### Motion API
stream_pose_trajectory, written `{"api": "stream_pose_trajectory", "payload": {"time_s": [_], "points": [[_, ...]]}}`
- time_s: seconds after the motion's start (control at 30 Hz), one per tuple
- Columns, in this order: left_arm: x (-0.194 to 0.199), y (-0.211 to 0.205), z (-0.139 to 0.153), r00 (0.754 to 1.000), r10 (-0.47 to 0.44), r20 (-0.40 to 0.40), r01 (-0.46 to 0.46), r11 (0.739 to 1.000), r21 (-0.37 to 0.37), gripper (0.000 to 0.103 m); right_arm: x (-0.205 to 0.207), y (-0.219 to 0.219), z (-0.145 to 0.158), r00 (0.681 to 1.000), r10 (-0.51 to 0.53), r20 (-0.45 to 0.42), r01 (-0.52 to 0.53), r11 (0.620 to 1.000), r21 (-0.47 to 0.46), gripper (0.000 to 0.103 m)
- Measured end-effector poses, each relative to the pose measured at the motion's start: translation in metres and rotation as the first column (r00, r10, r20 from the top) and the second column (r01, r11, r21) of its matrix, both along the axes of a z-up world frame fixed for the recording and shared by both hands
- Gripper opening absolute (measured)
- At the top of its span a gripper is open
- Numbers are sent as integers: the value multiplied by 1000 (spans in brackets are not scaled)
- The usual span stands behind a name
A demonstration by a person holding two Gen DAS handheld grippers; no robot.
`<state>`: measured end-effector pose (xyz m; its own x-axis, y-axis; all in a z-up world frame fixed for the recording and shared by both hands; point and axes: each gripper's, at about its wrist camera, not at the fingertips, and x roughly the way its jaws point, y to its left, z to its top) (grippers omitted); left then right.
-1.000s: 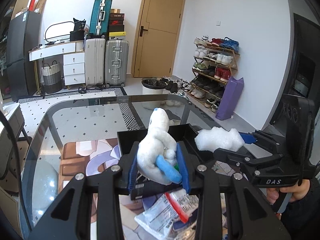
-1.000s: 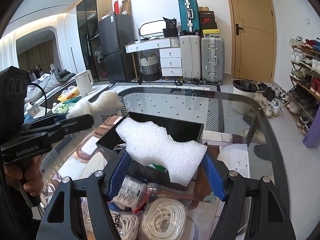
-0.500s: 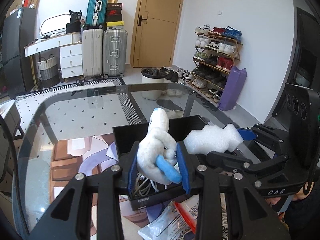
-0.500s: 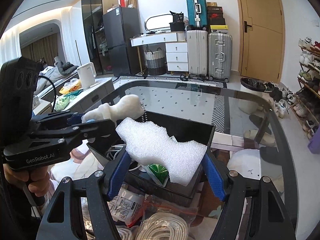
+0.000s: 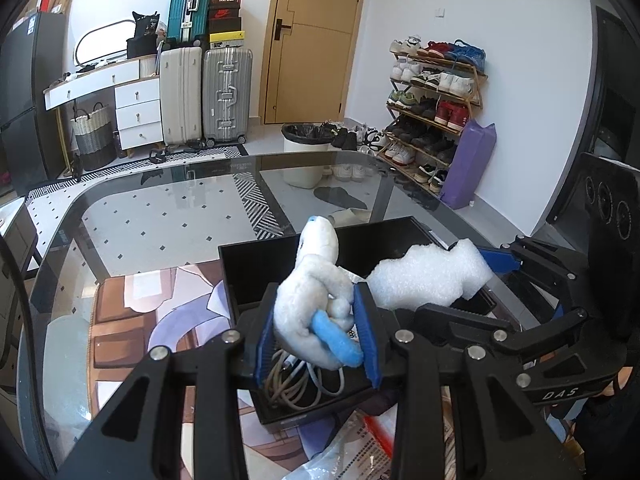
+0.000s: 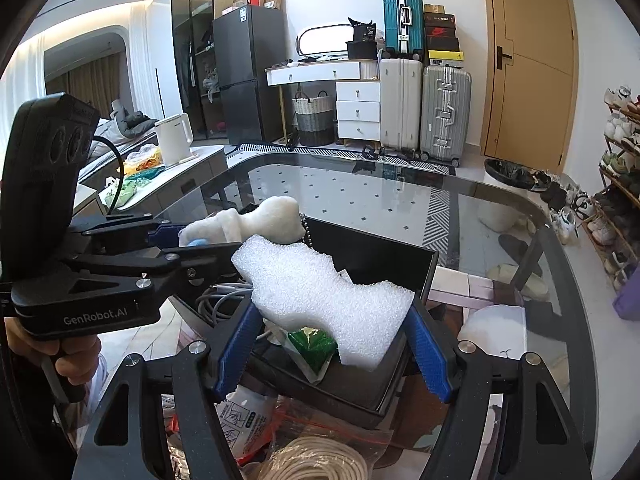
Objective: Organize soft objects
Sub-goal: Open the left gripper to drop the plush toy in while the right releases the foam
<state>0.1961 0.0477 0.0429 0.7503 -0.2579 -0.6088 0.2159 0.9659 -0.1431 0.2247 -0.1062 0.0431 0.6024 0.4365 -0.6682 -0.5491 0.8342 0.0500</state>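
My left gripper (image 5: 316,336) is shut on a white plush toy (image 5: 316,284) with a blue part, held over the near end of a black open box (image 5: 248,268) on the glass table. My right gripper (image 6: 332,344) is shut on a white foam piece (image 6: 320,292), held over the same box (image 6: 384,256). In the right wrist view the plush toy (image 6: 276,220) and left gripper (image 6: 196,248) are at the left. In the left wrist view the foam (image 5: 428,276) and right gripper (image 5: 496,260) are at the right. Grey cables (image 5: 296,380) and a green packet (image 6: 312,344) lie in the box.
Plastic bags with a coiled white cord (image 6: 316,460) and packets (image 5: 360,448) lie on the table in front of the box. The glass table edge (image 5: 160,176) curves at the far side. Suitcases (image 5: 204,92), a shoe rack (image 5: 432,108) and a bin (image 5: 304,152) stand beyond.
Both grippers have moved forward with their loads and now hang over the black box; the box appears nearer and lower in both views.
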Motion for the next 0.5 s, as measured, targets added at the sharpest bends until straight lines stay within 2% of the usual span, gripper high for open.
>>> {"api": "stream_pose_trajectory", "payload": {"time_s": [0.2, 0.27, 0.33, 0.4, 0.47, 0.5], "points": [[1, 3, -2, 1000, 5, -3, -5, 1000, -4, 35, -1, 3, -1, 1000, 23, 3, -23, 1000, -10, 74], [2, 5, -4, 1000, 10, -8, -10, 1000, -8, 36, -4, 0, 1, 1000, 14, 9, -14, 1000, -2, 79], [3, 6, -5, 1000, 11, -12, -11, 1000, -7, 36, -7, -4, 3, 1000, -1, 12, 1, 1000, 5, 90], [2, 6, -5, 1000, 13, -11, -13, 1000, -5, 37, -13, -11, 5, 1000, -19, 23, 19, 1000, 8, 93], [-2, 5, -3, 1000, 12, -3, -12, 1000, -3, 53, -18, -17, 8, 999, -33, 26, 32, 999, 13, 96], [-4, 5, -1, 1000, 10, 2, -10, 1000, -5, 58, -20, -21, 9, 999, -41, 27, 41, 999, 17, 100]]}}
